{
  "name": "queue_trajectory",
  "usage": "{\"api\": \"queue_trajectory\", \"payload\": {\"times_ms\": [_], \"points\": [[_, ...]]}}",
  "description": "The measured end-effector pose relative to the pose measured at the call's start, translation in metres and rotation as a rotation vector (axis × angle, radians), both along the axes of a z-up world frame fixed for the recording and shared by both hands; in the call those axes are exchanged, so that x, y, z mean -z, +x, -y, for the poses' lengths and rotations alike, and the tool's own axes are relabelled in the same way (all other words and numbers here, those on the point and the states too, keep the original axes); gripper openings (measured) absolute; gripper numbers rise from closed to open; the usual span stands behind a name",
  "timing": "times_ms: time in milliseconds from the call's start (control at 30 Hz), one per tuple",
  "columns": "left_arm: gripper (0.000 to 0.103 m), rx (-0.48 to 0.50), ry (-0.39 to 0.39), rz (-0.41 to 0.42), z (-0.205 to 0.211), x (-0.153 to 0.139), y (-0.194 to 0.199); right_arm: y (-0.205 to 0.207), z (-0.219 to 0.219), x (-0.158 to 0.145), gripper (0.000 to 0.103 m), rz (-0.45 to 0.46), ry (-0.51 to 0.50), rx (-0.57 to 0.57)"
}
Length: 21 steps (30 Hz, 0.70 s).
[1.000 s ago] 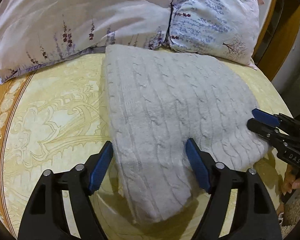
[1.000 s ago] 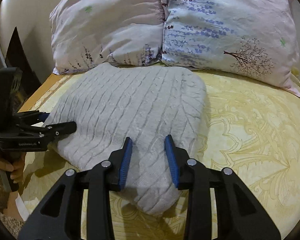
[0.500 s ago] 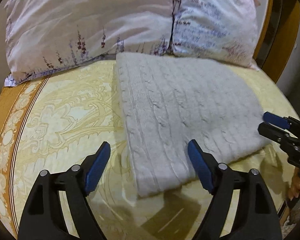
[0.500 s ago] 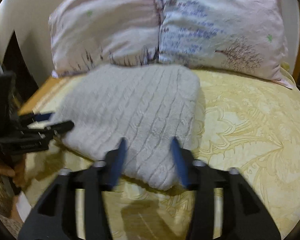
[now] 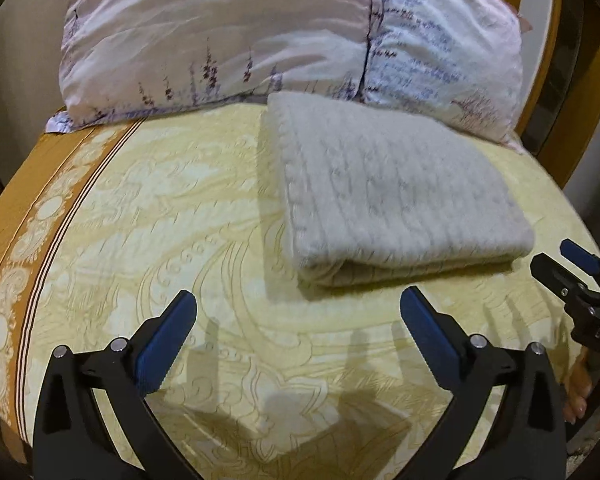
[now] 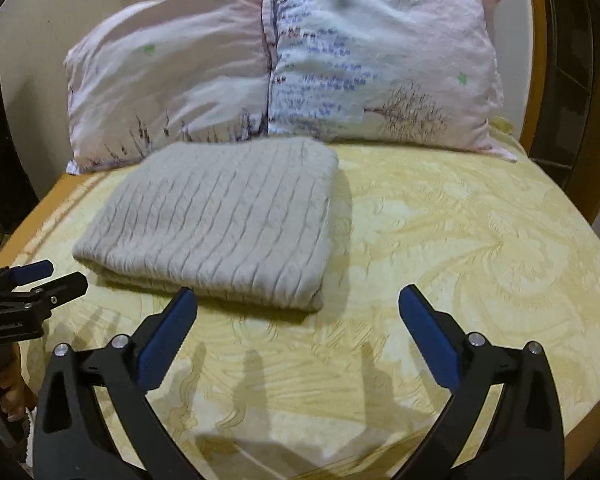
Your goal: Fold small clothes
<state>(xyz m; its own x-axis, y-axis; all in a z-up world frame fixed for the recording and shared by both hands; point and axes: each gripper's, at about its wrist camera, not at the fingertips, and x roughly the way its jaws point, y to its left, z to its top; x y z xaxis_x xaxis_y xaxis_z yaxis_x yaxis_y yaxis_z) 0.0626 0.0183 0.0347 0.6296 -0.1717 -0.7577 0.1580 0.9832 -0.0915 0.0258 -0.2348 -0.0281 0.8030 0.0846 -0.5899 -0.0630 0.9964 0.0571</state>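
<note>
Bedspread (image 5: 140, 240) lies bare beside the folded sweater (image 5: 387, 196) and along the near edge — passable. Pillows (image 6: 284, 60) block the far side, touching the sweater.

Warm dim light, perhaps slight motion blur.

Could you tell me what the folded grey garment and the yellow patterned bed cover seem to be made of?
The folded grey knitted garment looks like soft, matte cable-knit wool or acrylic: raised ribs run along it and its edges are fuzzy. The yellow patterned bed cover appears to be woven cotton or a blend with a slightly embossed scroll pattern; the fibre cannot be told.
</note>
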Motion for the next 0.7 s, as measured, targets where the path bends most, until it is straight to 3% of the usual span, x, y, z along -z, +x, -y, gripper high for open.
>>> {"api": "queue_trajectory", "payload": {"times_ms": [233,700], "points": [[0.102,-0.031,0.11,-0.054,0.011,0.01,0.004,0.003,-0.018,0.011,0.101,-0.05,-0.08,0.009],[0.102,-0.005,0.117,-0.098,0.022,0.022,0.002,0.018,-0.024,0.03,0.101,-0.165,-0.076,0.008]]}}
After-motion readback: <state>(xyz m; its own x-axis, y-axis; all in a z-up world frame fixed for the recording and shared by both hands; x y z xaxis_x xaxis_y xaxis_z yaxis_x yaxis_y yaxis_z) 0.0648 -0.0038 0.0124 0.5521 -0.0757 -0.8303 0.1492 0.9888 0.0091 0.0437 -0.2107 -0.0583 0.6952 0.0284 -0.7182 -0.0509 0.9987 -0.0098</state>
